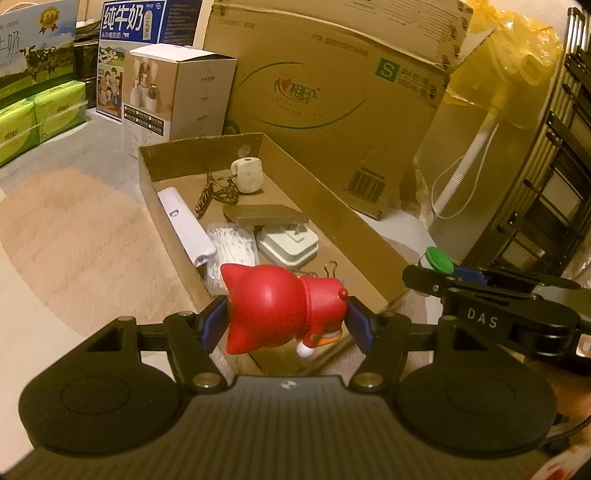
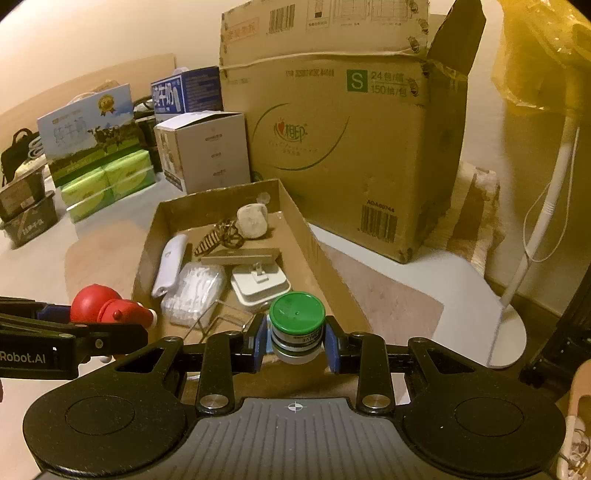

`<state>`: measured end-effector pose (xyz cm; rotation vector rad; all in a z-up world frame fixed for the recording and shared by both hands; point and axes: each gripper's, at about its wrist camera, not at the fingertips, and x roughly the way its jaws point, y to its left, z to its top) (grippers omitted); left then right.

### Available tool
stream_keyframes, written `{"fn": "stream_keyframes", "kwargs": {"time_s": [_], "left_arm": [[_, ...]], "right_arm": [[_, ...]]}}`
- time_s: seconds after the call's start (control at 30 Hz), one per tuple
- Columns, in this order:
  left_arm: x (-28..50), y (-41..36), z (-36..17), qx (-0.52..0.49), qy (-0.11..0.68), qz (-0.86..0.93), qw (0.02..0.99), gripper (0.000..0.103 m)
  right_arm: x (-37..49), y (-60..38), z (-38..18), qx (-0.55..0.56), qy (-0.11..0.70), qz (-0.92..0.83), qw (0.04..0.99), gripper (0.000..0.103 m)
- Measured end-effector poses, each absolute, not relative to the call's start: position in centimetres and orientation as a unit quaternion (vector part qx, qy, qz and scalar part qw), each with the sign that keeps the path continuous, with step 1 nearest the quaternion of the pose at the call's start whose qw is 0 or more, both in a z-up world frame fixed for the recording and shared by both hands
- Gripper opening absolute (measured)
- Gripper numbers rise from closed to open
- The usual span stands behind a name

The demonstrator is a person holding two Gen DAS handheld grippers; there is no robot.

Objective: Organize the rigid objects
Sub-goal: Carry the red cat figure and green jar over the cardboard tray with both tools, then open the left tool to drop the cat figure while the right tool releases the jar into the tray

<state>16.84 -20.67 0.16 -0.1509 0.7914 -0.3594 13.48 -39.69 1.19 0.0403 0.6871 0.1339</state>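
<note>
My left gripper (image 1: 286, 325) is shut on a red toy figure (image 1: 273, 306), held lying sideways just above the near end of a shallow cardboard tray (image 1: 147, 166). My right gripper (image 2: 295, 341) is shut on a small jar with a green lid (image 2: 296, 317), over the same near end of the cardboard tray (image 2: 295, 214). Each gripper shows in the other view: the green-lidded jar (image 1: 439, 260) at the right, the red toy figure (image 2: 107, 304) at the left. In the tray lie a white tube (image 1: 184, 225), a bag of white sticks (image 1: 231, 247), a white charger (image 1: 288, 245), a flat brown box (image 1: 264, 214) and a round beige gadget (image 1: 246, 175).
A big cardboard carton (image 1: 332, 92) stands right behind the tray, a white box (image 1: 177, 92) and milk cartons (image 1: 140, 33) to its left, green tissue packs (image 1: 33, 118) farther left. A white lamp stand (image 2: 509, 325) and a dark rack (image 1: 561, 184) are at the right. A beige rug (image 1: 74, 240) lies left.
</note>
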Motion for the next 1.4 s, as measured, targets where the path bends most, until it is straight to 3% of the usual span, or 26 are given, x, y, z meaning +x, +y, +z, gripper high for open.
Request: {"fn": "stream_keyframes", "kwargs": {"time_s": [1.33,1.4], "left_arm": [[31.4,-19.3,-1.0,-0.073,0.376,-0.137,0.914,0.064],[32.0,-19.1,-1.1,-0.079,0.365,-0.140,0.917,0.072]], "right_arm": [[27.9,-38.0,-0.5,0.001,0.357,0.105,0.928,0.033],[28.2,-37.9,-0.7,0.002,0.359,0.104,0.927,0.033]]}}
